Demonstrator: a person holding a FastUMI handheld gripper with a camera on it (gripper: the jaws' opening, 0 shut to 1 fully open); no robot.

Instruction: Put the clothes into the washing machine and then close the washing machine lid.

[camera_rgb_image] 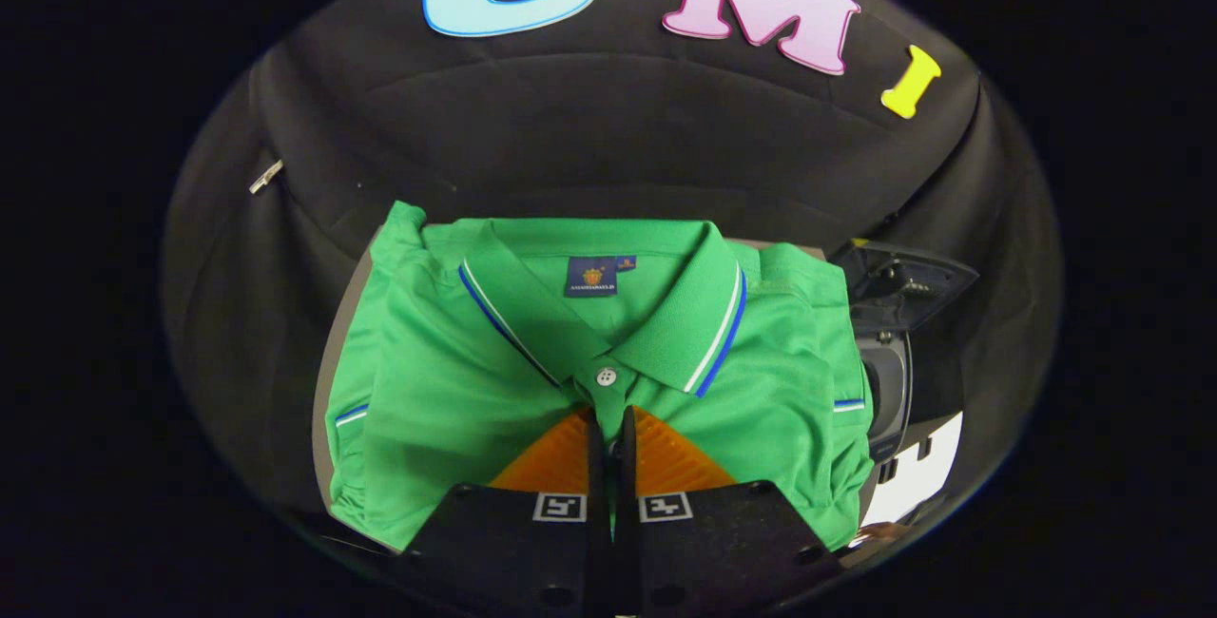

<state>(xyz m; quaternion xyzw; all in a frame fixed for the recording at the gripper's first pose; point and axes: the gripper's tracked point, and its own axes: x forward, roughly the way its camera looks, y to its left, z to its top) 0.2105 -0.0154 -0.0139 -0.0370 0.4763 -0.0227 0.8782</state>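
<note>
A folded green polo shirt (pixel 447 380) with a blue-and-white trimmed collar lies flat on a grey surface (pixel 326 409), directly under and ahead of my fingers. My gripper (pixel 609 420) is shut on the shirt's front placket just below the white button (pixel 606 376), and a thin strip of green fabric shows pinched between the two fingers. To the right of the shirt stands the washing machine (pixel 889 390), dark, with its lid (pixel 903 280) raised open.
Black booth cloth hangs behind and around the surface. A white patch (pixel 917 480) shows below the washing machine at the right. A small metal zipper pull (pixel 265 177) hangs on the cloth at the far left.
</note>
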